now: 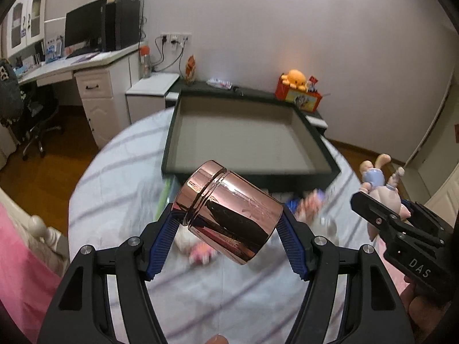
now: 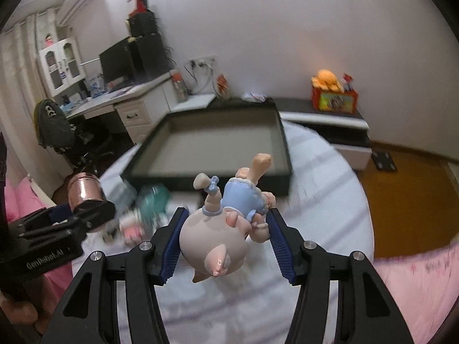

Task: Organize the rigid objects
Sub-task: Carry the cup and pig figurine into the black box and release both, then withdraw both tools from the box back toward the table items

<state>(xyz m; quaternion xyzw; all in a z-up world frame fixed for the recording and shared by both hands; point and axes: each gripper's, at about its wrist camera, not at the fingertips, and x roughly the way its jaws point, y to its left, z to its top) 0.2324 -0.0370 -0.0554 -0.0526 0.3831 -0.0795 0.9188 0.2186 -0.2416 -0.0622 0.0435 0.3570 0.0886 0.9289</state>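
My left gripper (image 1: 229, 218) is shut on a shiny rose-gold metal canister (image 1: 233, 210), held tilted above the round table. The canister also shows in the right wrist view (image 2: 84, 190). My right gripper (image 2: 225, 223) is shut on a pig figurine in a blue dress (image 2: 226, 220), held upside down with its legs pointing away; it also shows in the left wrist view (image 1: 381, 186). A shallow dark tray with a beige floor (image 1: 172, 140) (image 2: 284, 137) lies on the table beyond both grippers, with nothing in it.
Several small toys lie blurred on the striped tablecloth (image 1: 200, 292) between the grippers and the tray (image 2: 149, 203). A white desk (image 1: 94, 83) with a monitor stands at the left. A low cabinet with an orange plush on a red box (image 2: 334, 94) stands behind.
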